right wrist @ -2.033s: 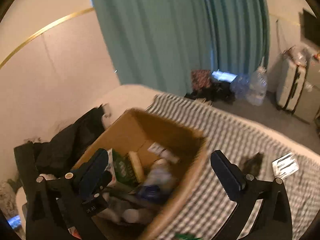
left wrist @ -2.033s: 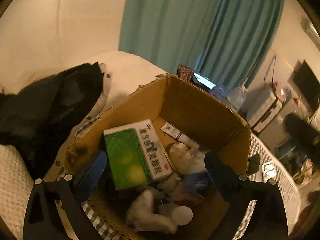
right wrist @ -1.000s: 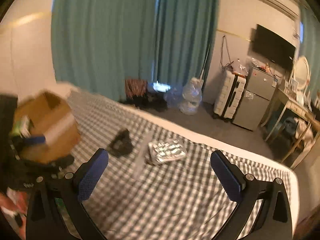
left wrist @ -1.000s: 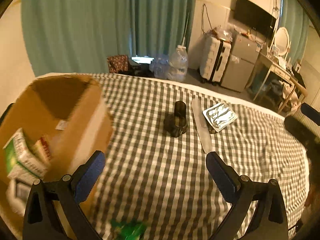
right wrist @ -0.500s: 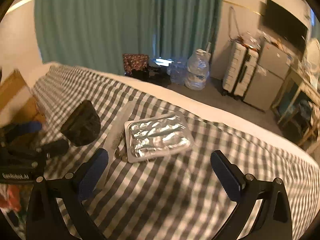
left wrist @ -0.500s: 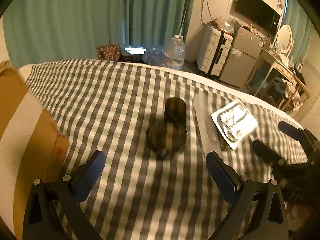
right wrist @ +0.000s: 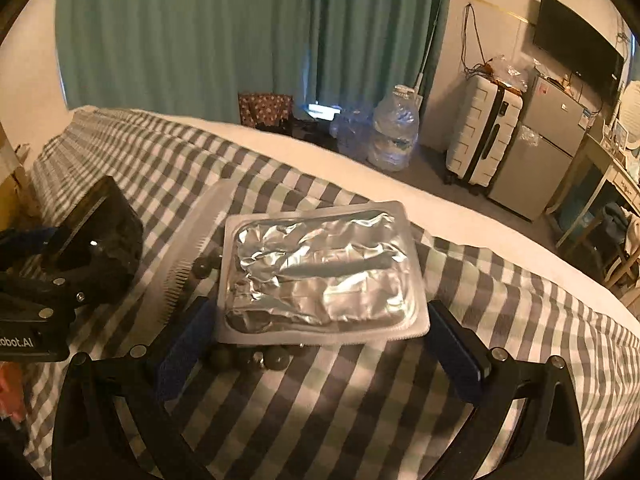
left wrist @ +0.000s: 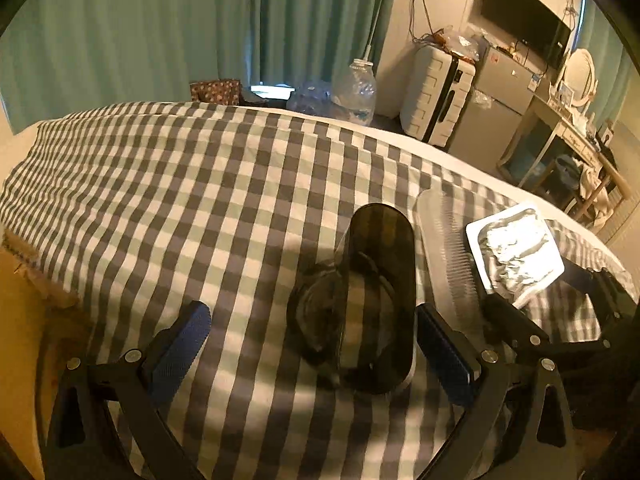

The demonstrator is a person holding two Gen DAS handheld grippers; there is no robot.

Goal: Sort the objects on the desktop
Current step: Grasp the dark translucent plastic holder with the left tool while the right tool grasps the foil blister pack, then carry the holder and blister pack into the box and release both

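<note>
The left gripper [left wrist: 312, 350], its blue-padded jaws spread wide, was seen low over the grey-and-white checked cloth [left wrist: 200, 184], with a dark, smoky translucent plastic case [left wrist: 376, 300] lying between its fingers; the case sat toward the right-hand pad, and whether that pad touched it could not be told. The right gripper [right wrist: 318, 344] was likewise held wide open, its pads set at either side of the near edge of a flat silver foil blister pack with a white border [right wrist: 322, 272], apparently just short of touching it. Several small dark round beads [right wrist: 276, 356] were seen on the cloth under and in front of that pack. Just beside the pack, on its left, a long clear plastic comb [right wrist: 192, 248] was laid lengthwise, and the dark case was placed further left again, next to the comb. An edge of a brown cardboard box [left wrist: 28, 280] was visible at the left border of the left wrist view. Beyond the cloth, large clear plastic water bottles [right wrist: 394, 136] were stood on the floor, and a white hard-shell suitcase [right wrist: 482, 136] was set beside a grey fridge [right wrist: 548, 140]. Furthest back, teal curtains [right wrist: 200, 32] were hung over the wall, and a black television [right wrist: 576, 56] was mounted at the right.
</note>
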